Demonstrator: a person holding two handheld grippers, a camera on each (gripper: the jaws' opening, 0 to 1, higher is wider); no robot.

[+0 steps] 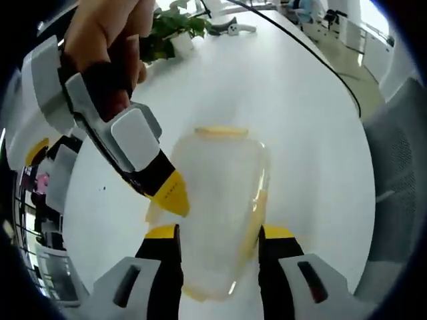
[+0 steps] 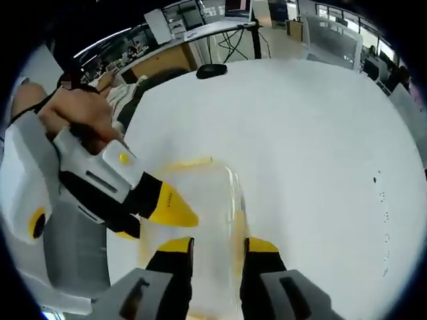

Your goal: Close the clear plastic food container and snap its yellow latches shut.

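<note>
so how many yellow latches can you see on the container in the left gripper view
3 in the left gripper view: one on the container's far edge, one along its right side, one at the near end between the jaws. A fourth may be hidden behind the other gripper's yellow tip.

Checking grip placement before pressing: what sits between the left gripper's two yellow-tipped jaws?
In the left gripper view, the clear plastic food container with yellow latches lies between the left gripper's jaws, on the white table. The right gripper's tip touches its edge.

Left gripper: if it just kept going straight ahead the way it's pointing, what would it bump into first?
Probably the clear plastic food container, already lying between the left gripper jaws; beyond it is bare white table. Depth is unclear.
</note>
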